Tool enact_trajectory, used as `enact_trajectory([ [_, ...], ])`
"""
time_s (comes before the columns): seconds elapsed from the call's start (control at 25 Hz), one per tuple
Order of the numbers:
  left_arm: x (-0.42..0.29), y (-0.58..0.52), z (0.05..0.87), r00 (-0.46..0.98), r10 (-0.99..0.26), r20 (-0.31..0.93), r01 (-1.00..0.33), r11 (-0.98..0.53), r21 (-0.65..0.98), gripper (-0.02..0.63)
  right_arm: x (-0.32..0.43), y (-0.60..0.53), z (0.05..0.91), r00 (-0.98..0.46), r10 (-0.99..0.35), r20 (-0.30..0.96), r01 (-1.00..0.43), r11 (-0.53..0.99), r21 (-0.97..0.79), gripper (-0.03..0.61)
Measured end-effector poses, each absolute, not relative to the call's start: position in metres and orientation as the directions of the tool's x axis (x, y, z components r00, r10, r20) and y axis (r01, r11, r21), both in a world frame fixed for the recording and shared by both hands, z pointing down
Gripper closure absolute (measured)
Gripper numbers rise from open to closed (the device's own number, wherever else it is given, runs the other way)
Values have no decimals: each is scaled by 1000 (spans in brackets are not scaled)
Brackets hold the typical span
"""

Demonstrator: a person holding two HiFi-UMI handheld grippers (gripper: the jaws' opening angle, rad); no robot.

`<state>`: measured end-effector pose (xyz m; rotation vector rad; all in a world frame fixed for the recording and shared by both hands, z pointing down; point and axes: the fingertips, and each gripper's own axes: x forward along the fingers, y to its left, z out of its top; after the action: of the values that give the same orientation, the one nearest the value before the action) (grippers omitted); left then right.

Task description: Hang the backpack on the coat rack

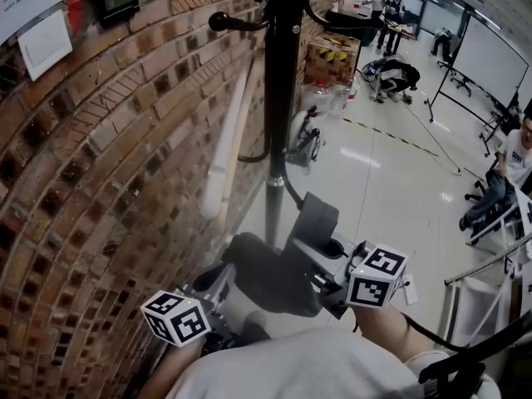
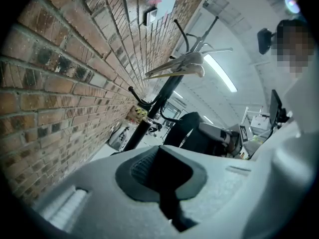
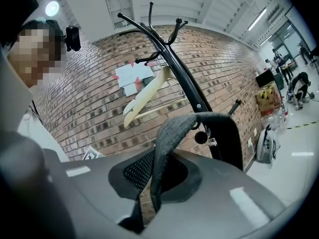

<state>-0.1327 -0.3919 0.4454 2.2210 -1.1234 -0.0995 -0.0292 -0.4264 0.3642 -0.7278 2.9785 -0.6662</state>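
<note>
Dark grey fabric backpack [image 1: 270, 277] hangs between the two sets of jaws. Its dark fabric seems pinched in the shut left gripper [image 1: 214, 288]; the right gripper [image 1: 332, 288] clamps the grey woven carry strap [image 3: 174, 128], loop arching ahead. Best: lift the loop over a peg [image 1: 241, 23] of the black metal coat rack [image 1: 281, 98], up beyond both jaws, left steadying. White wall papers [image 1: 46, 44] unreadable; no brand shows.

The right gripper [image 3: 149, 200] has fingers clamped; the left gripper [image 2: 169, 205] apparently too.

A red-brick wall [image 1: 100, 181] runs beside a glossy pale floor [image 1: 391, 181]; a whiteboard [image 1: 490, 56] stands far off, strip lights [image 2: 219, 73] overhead.
</note>
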Motion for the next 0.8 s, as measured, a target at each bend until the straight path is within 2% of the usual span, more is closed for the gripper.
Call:
enact_trajectory([
  [0.4,-155,-403,452,614,-755,230,-709,-400,582,612,-63,-464,356,-883,-464,69,-450,794,-410,554],
  [0.8,-178,-405,467,588,-766,260,-724,-355,591,612,-97,-484,395,-866,-491,95,-479,759,-442,554],
])
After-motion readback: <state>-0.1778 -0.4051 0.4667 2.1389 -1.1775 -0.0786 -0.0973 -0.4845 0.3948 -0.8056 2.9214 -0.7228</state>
